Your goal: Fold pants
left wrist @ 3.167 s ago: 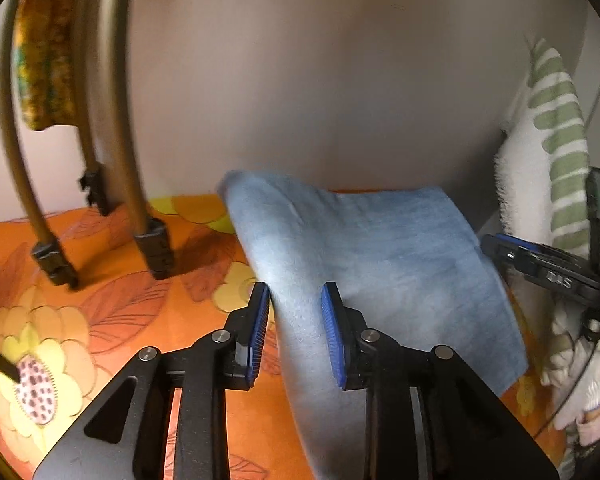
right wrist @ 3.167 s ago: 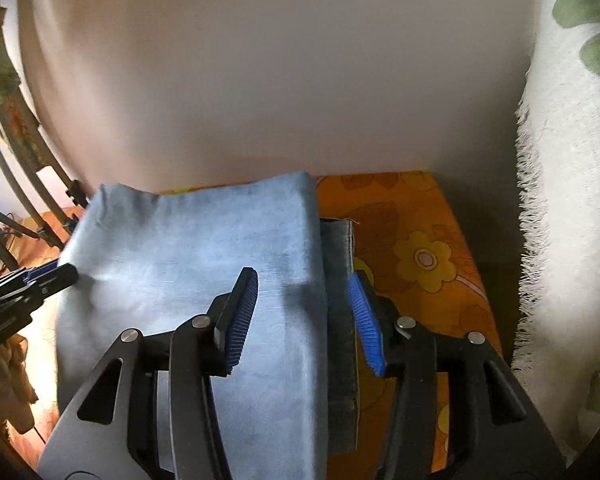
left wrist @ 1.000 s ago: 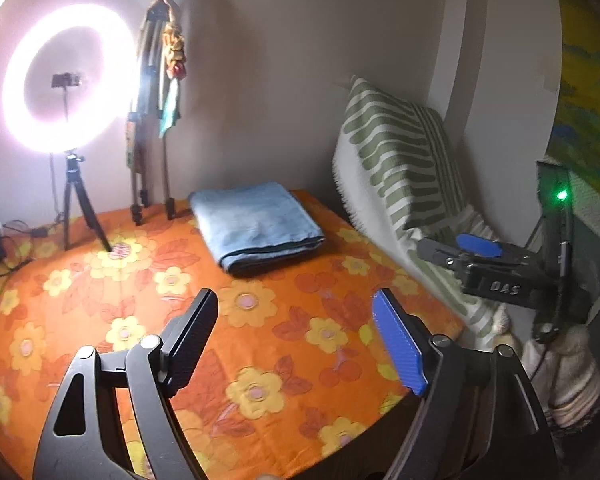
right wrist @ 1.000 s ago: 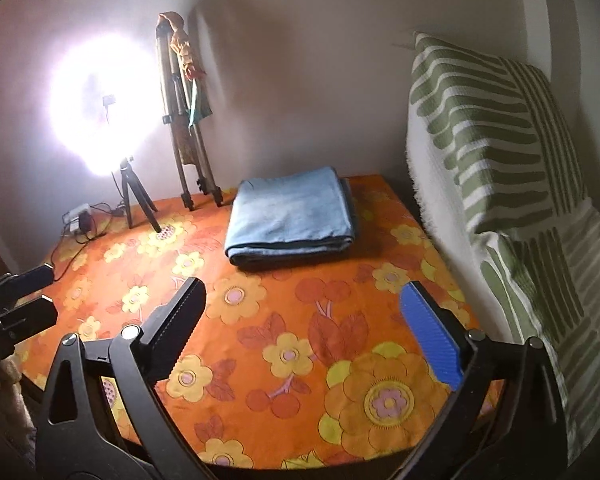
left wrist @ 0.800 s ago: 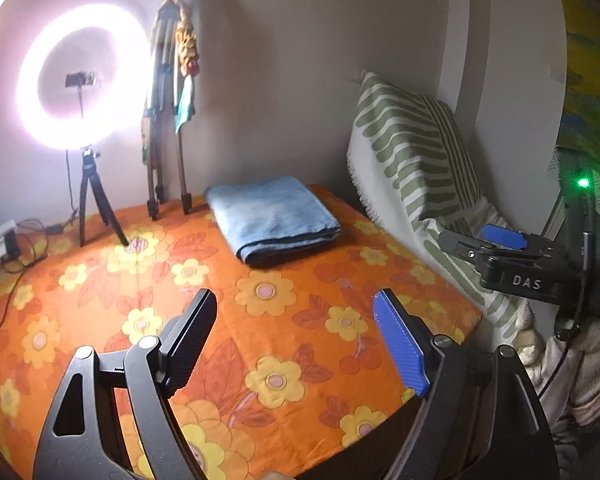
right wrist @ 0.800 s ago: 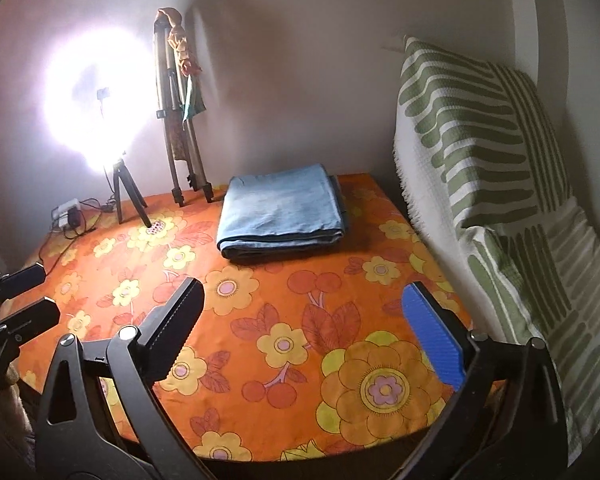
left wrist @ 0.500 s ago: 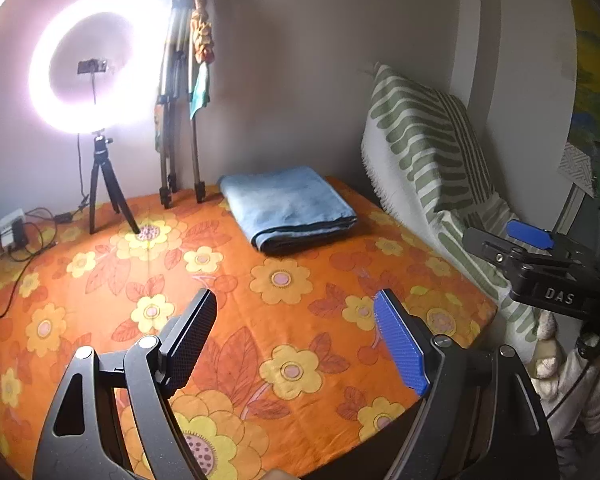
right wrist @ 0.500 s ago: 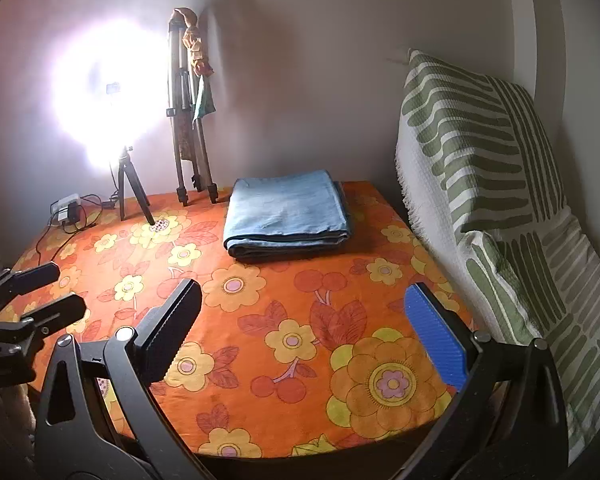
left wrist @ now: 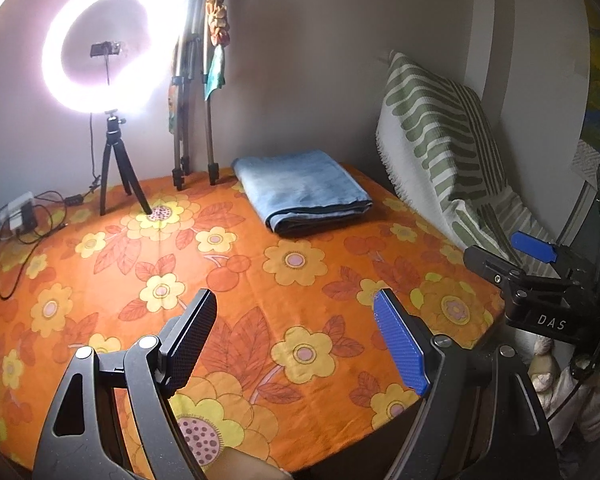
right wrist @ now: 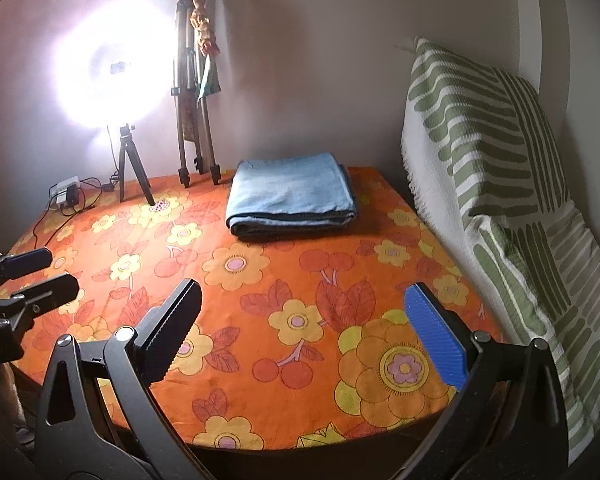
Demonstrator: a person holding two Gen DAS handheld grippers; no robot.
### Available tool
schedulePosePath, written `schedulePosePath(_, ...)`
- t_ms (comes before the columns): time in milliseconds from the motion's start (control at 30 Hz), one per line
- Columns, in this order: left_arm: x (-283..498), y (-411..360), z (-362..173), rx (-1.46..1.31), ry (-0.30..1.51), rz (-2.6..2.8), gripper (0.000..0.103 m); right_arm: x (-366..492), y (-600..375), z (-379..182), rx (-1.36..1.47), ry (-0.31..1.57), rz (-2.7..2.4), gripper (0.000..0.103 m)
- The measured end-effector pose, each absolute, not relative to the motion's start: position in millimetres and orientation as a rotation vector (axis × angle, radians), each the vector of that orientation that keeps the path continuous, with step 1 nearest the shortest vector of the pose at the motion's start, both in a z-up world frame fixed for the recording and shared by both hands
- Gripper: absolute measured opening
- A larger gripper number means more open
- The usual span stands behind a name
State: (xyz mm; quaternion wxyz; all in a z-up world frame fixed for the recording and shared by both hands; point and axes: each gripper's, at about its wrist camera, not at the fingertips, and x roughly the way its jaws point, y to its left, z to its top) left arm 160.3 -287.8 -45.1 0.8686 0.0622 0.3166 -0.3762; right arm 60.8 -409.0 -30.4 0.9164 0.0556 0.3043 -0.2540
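The left gripper (left wrist: 294, 340) has its jaws spread wide with nothing between them, one pad black and the other blue, hanging over the near part of the tablecloth (left wrist: 100, 272). The right gripper (right wrist: 314, 334) is released in the same way – empty, jaws far apart, above the near edge of the same cloth. Each gripper shows at the side of the other's view.

Well beyond both, near the far edge of the table and close to the wall, lie the pants (right wrist: 292, 196). They are light blue denim, folded into a flat, roughly rectangular stack of several layers – the top face smooth and pale, the near edge showing darker stacked folds. A thin dark strip of fabric sticks out along the right side. Neither gripper touches them.

The tablecloth is orange with yellow flowers and red leaves. To the left of the pants stand a folded tripod (left wrist: 192, 112) and a lit ring light (left wrist: 104, 44) on a small stand. A green-striped white blanket (right wrist: 500, 168) drapes along the right side of the table.
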Motion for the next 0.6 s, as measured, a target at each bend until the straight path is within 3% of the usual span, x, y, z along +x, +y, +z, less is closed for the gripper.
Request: schedulePosePath(600,157.1,-285.8,-46.2,0.155,0.621,-0.751,0.081,62.0,-407.0,-27.8,0.099,0.618,-0.521,0.103)
